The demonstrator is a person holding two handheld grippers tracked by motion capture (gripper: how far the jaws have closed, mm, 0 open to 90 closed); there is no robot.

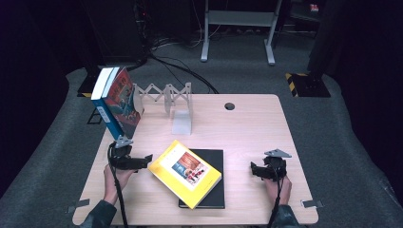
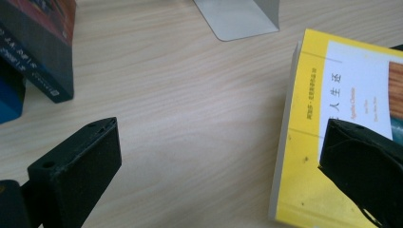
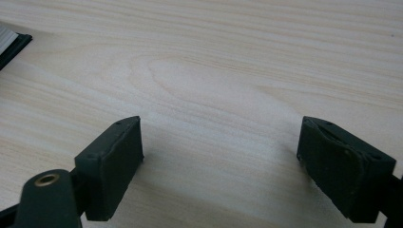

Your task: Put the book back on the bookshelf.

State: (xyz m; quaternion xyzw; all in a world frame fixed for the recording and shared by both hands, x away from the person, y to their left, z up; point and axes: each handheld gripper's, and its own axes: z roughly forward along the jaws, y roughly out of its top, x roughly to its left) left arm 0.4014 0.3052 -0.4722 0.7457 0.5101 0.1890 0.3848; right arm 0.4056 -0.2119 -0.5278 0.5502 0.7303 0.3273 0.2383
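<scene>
My left gripper (image 1: 142, 161) has its fingers (image 2: 76, 175) spread wide with nothing clamped between them. One finger sits over the near edge of the yellow book (image 1: 186, 173), the other over bare bench (image 2: 190, 118); I cannot tell whether the finger over the cover touches it. My right gripper (image 1: 259, 171) also has its fingers (image 3: 111, 166) wide apart and empty, above plain wood, well apart from the books.

The yellow book lies flat and askew near the middle of the bench, resting on a black book (image 1: 214, 190) that shows beneath it on the right and near sides. In the right gripper view a corner of the black book (image 3: 12, 45) sits at the far left.

Farther back, a white bookend (image 1: 181, 121) stands on the bench, joined to a folding lattice rack (image 1: 159, 92). At the left end of the rack, two books (image 1: 116, 102) lean upright, one blue-spined, one with a red cover.
</scene>
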